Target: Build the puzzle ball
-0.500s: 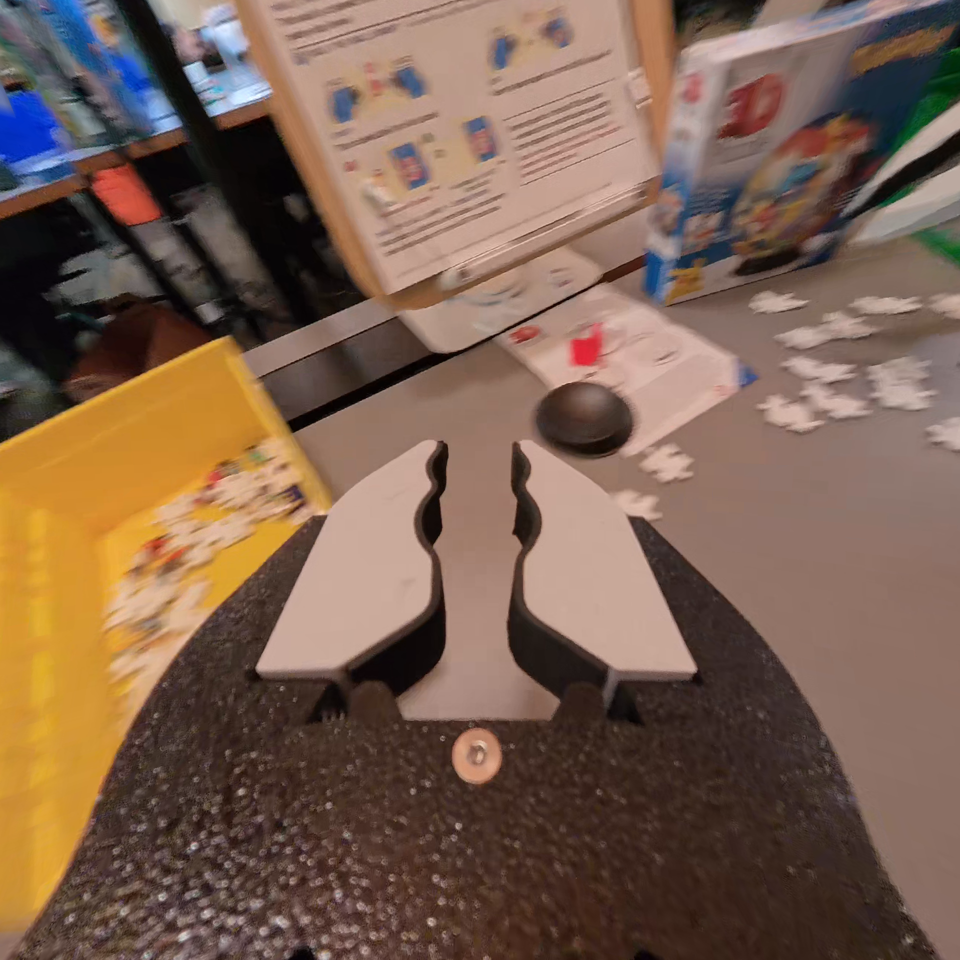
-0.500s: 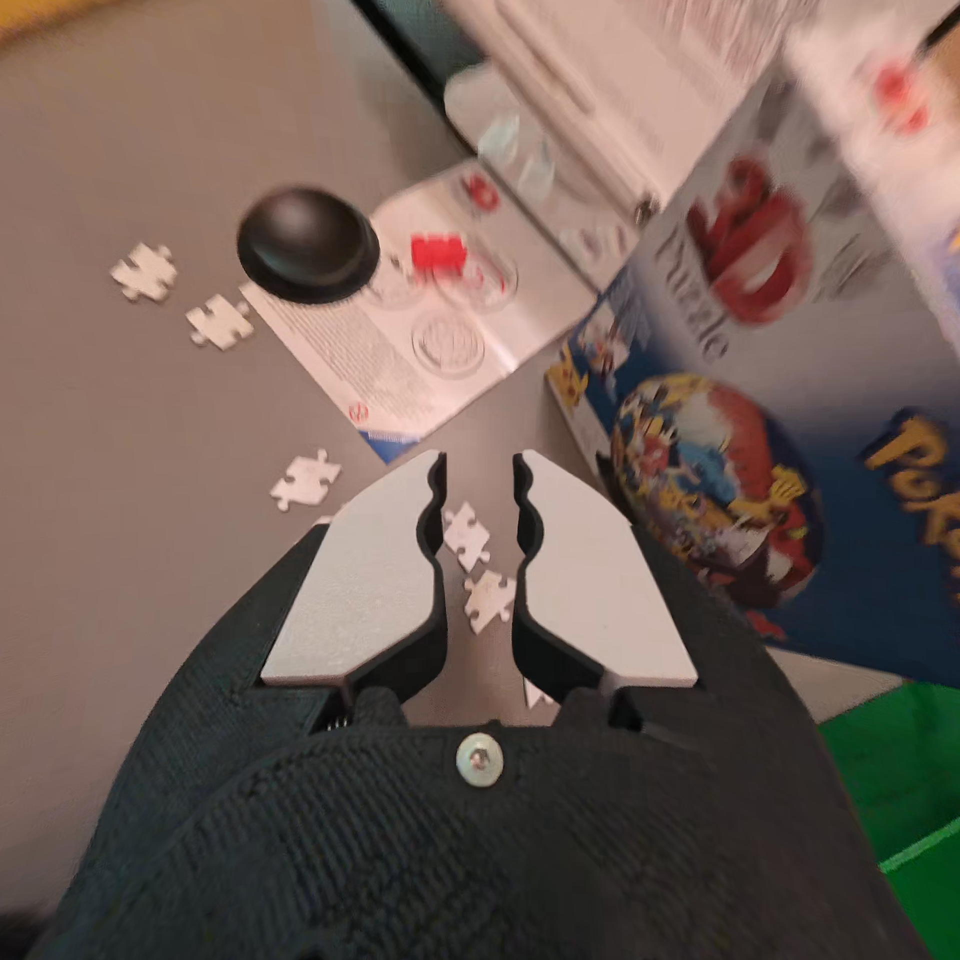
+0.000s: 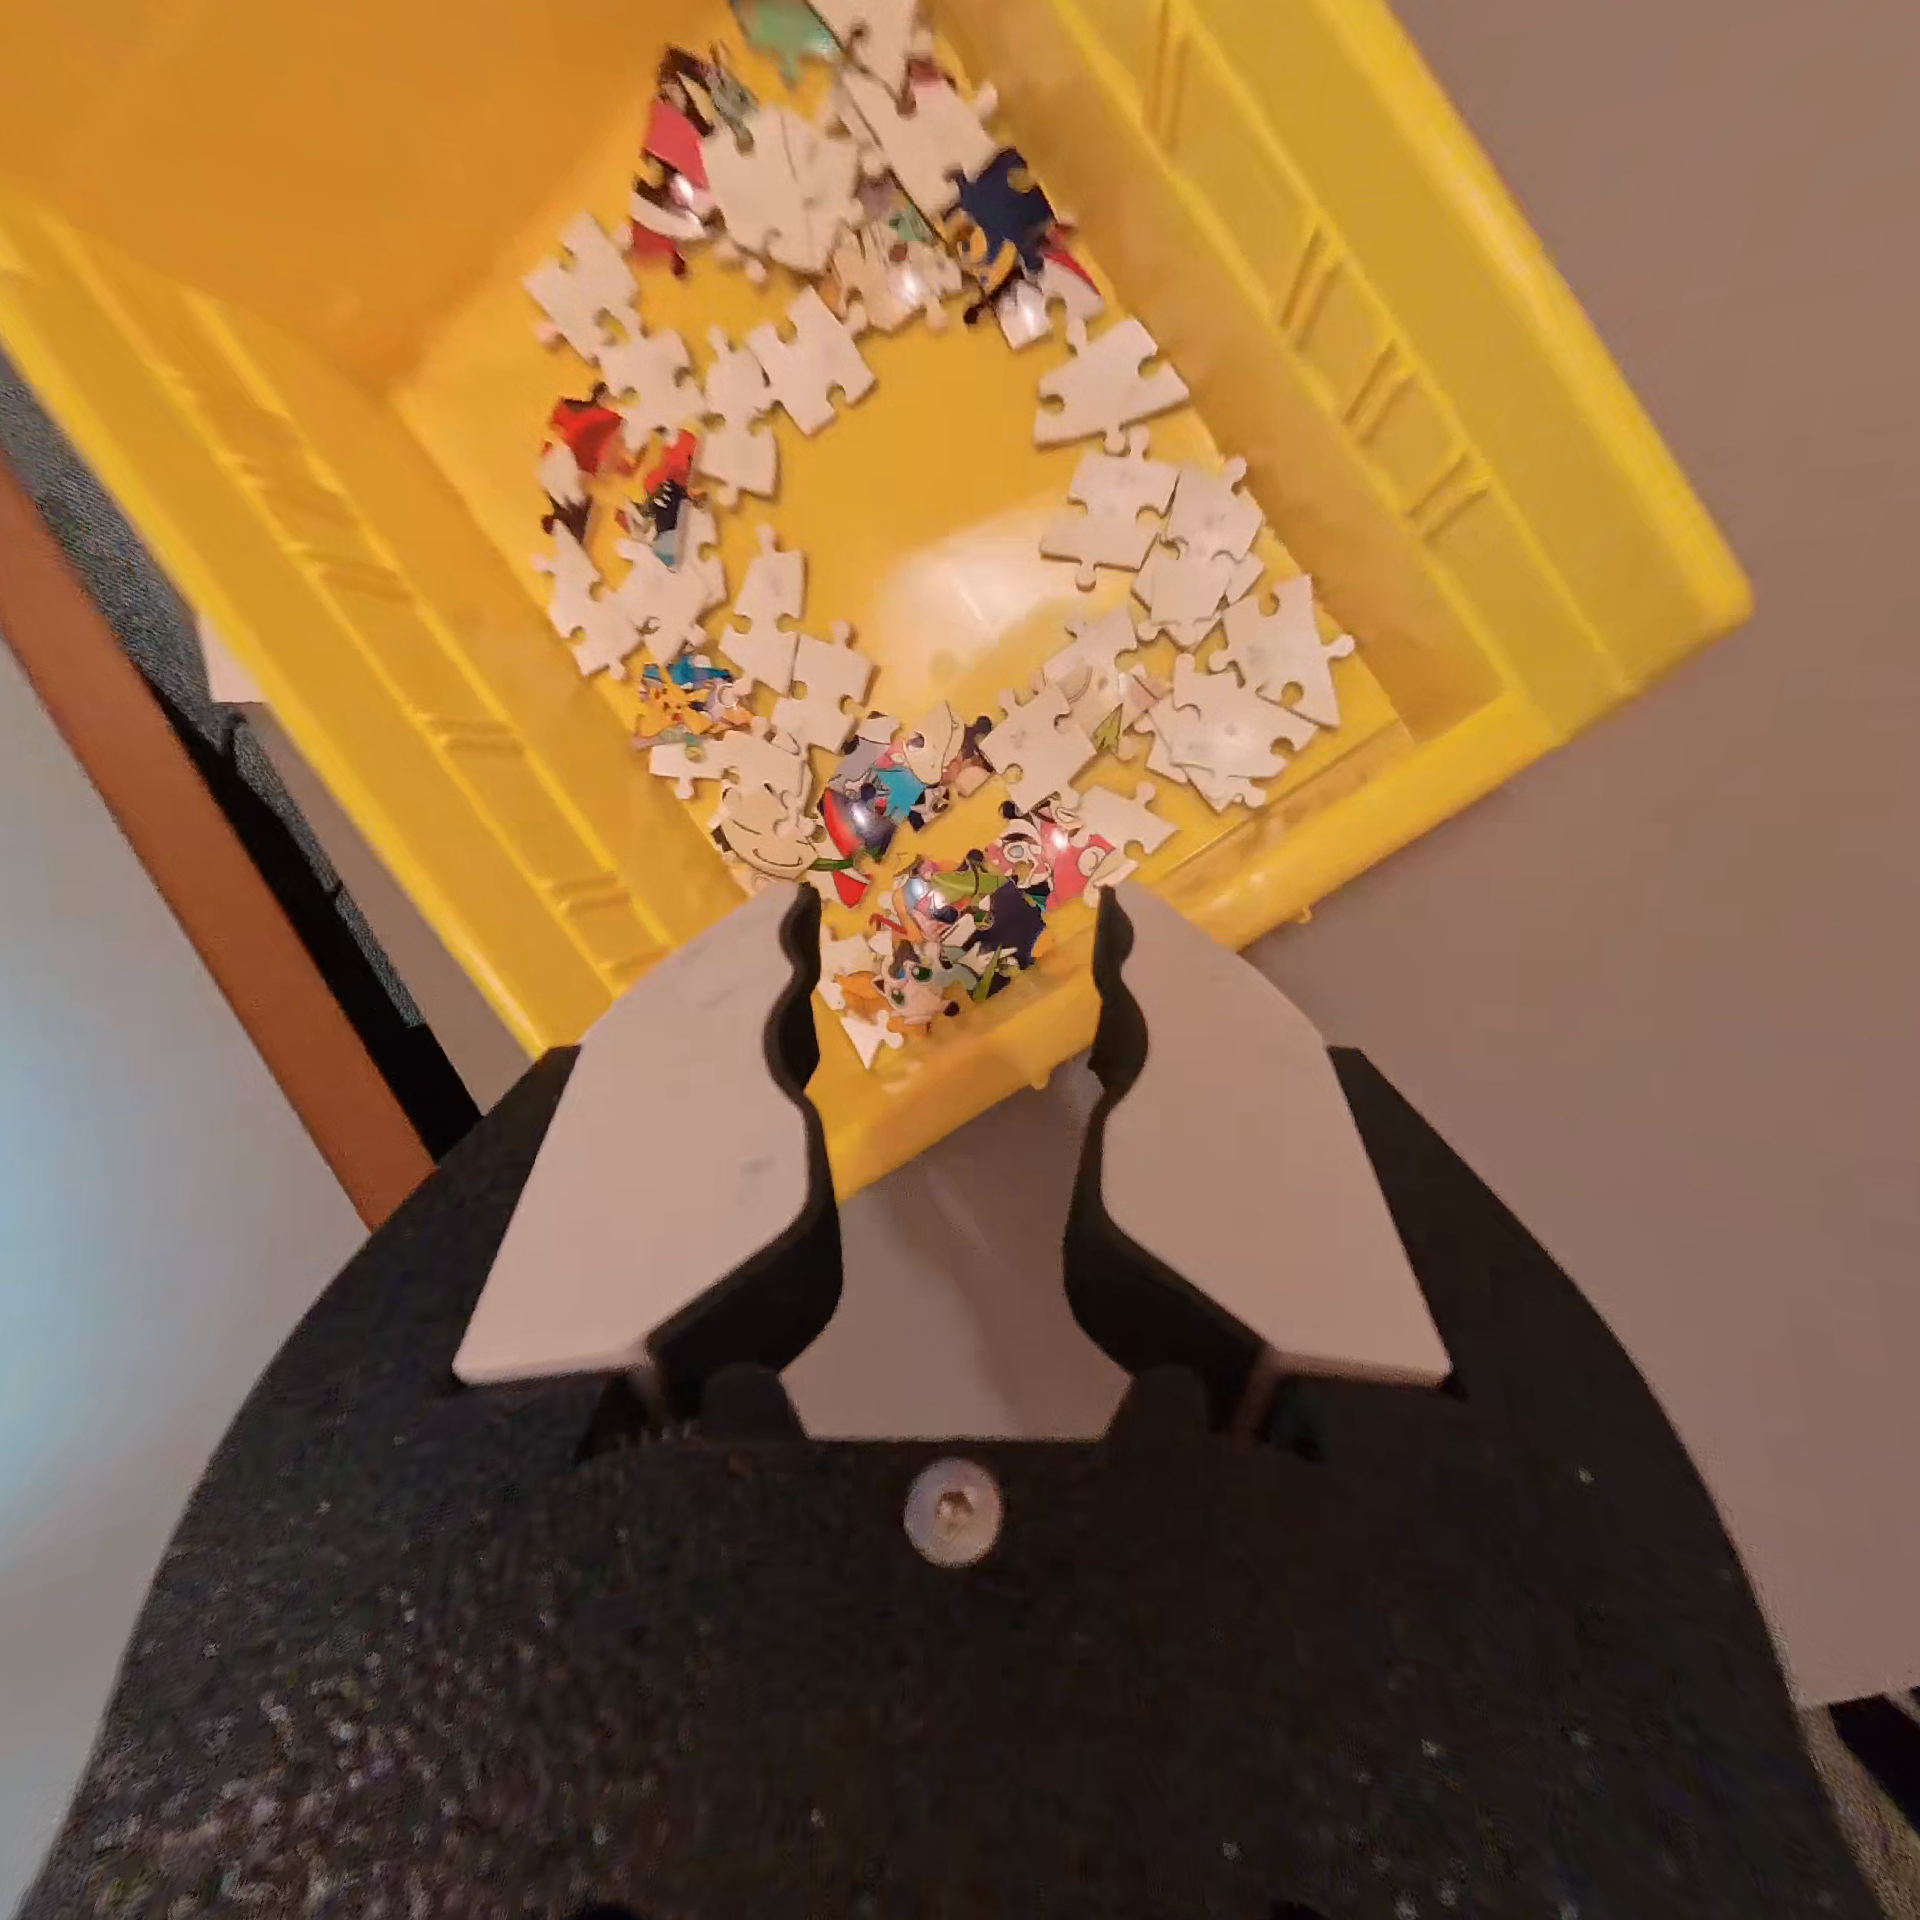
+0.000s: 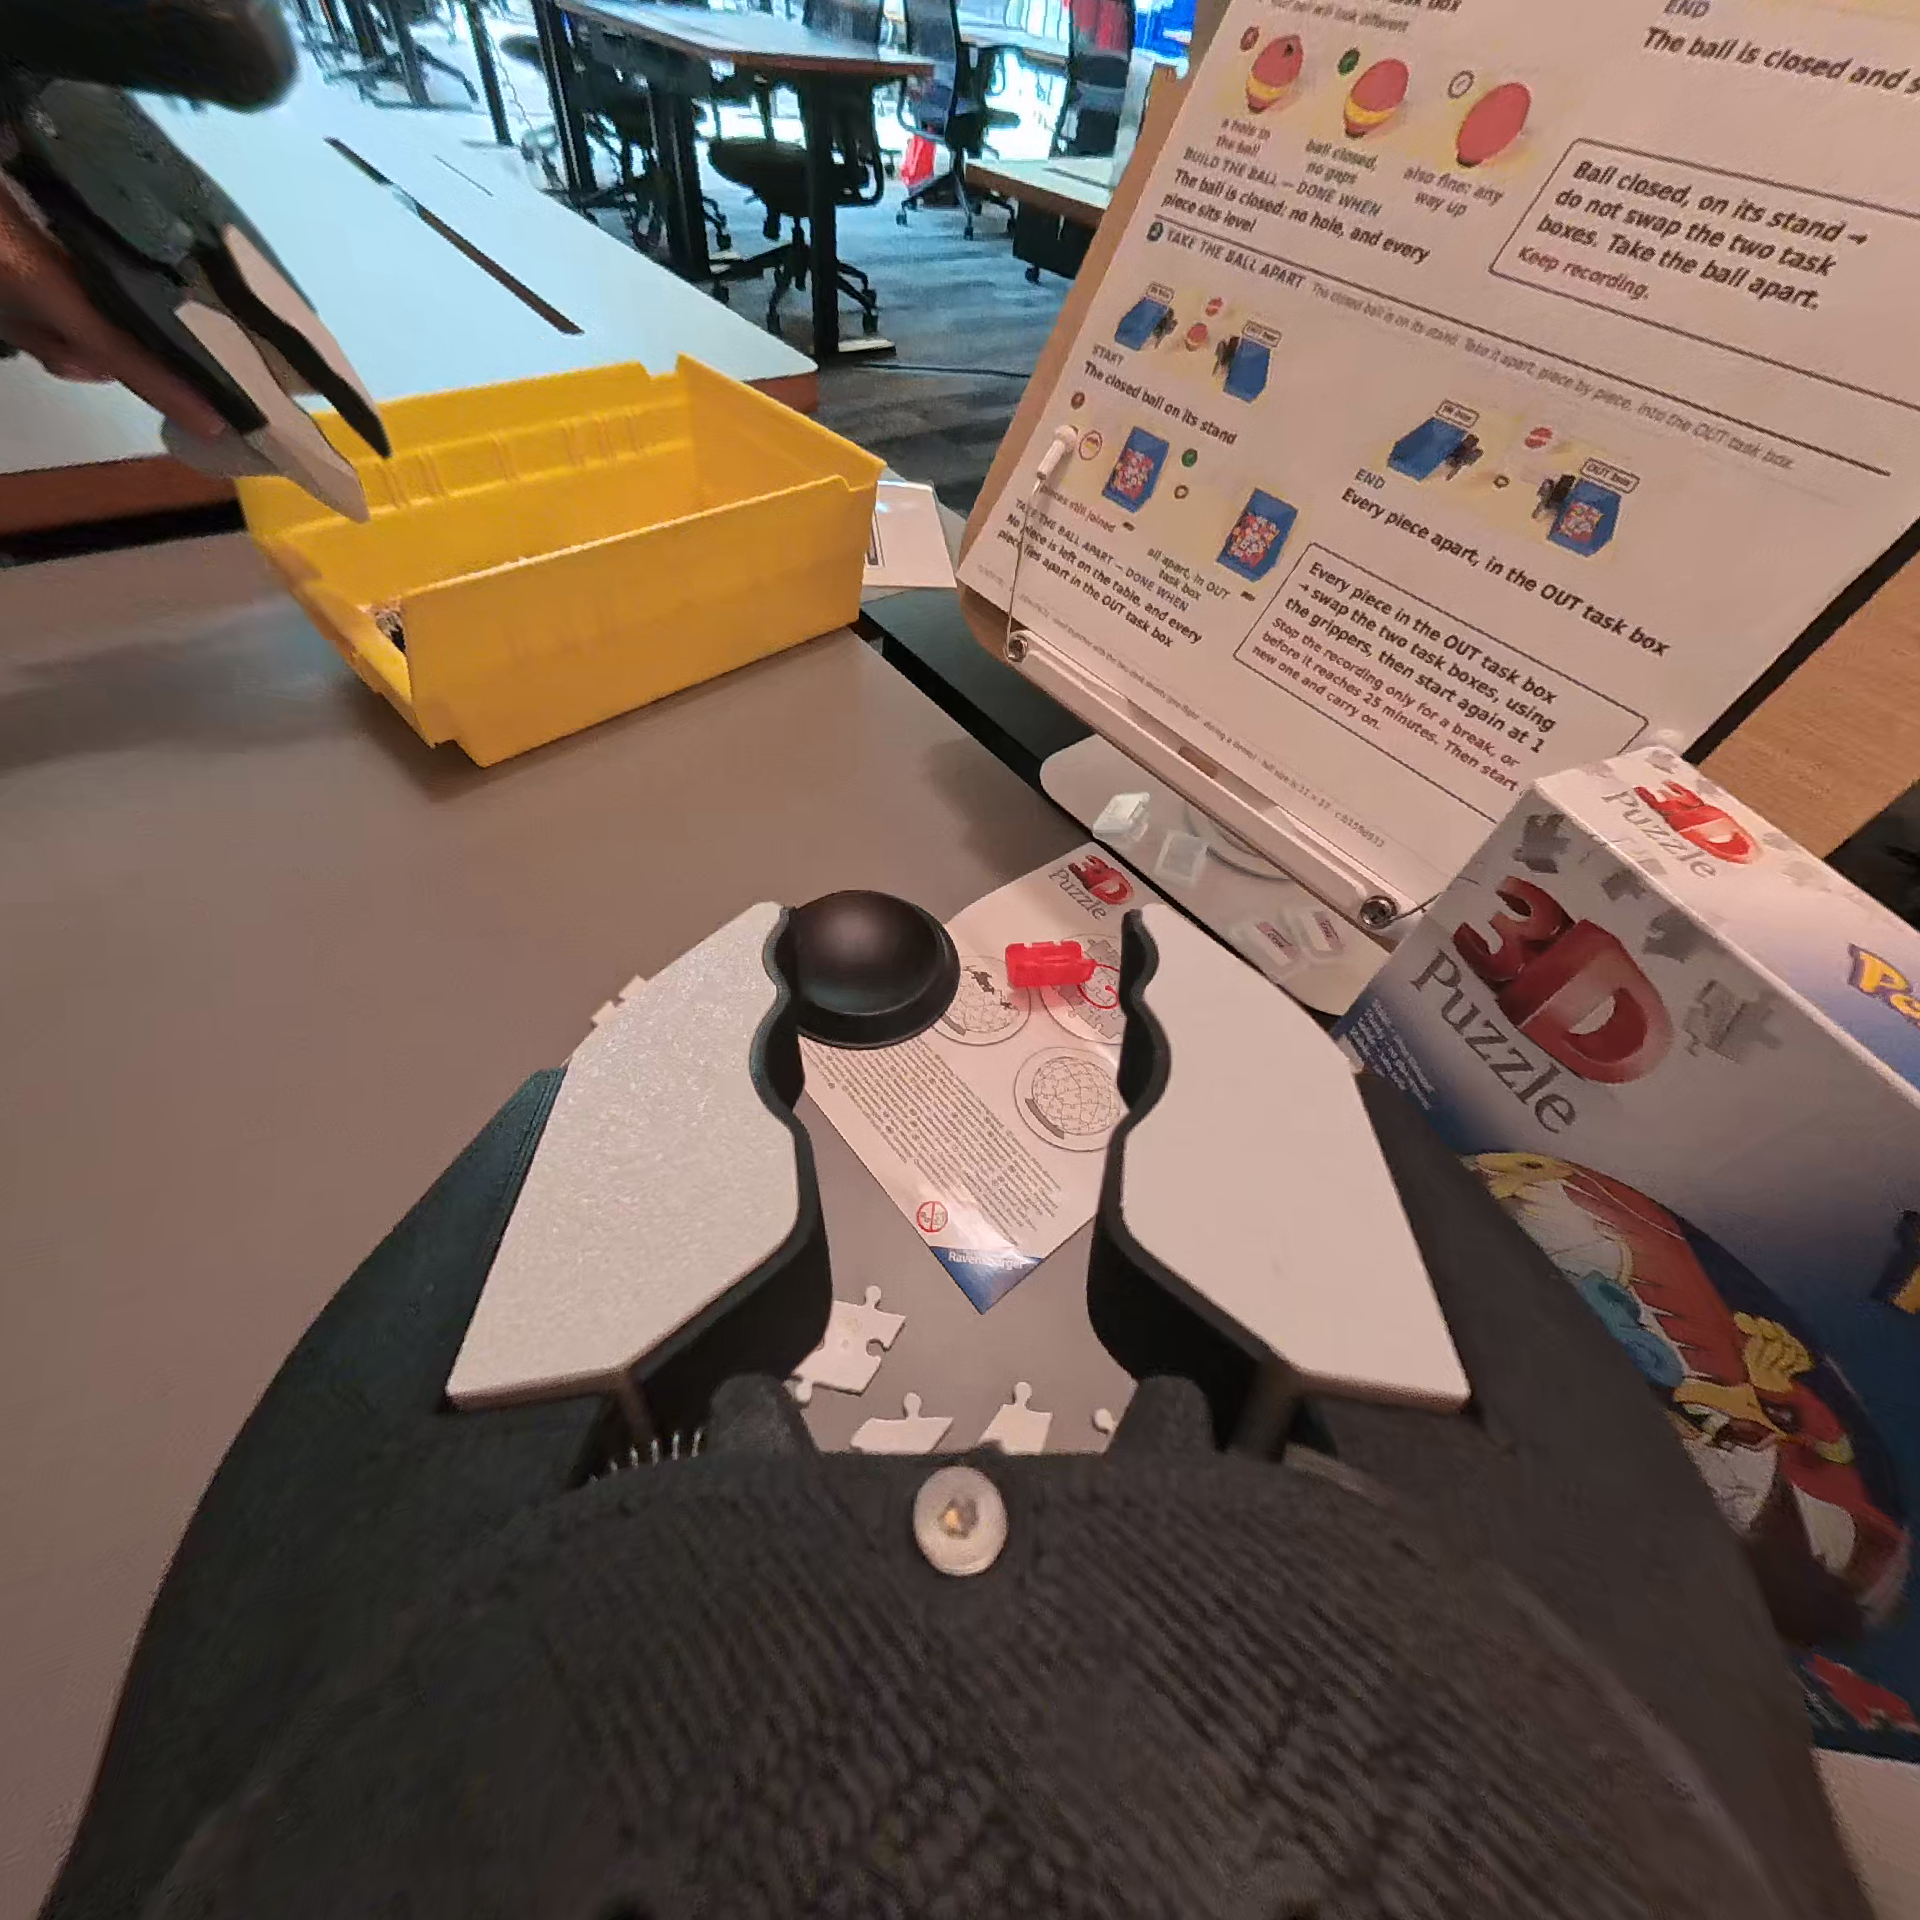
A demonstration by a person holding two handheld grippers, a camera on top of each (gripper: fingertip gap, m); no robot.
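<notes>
Left gripper (image 3: 951,904) hung open over the bin (image 3: 1455,436) of pieces (image 3: 1195,665); right gripper (image 4: 956,935) was open too, pointed at the stand (image 4: 868,966).

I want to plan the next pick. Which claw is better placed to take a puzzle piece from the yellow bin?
Probably the left claw: it hangs open over the yellow bin, above the puzzle pieces. The right claw is open beside the black stand, away from the bin.
</notes>
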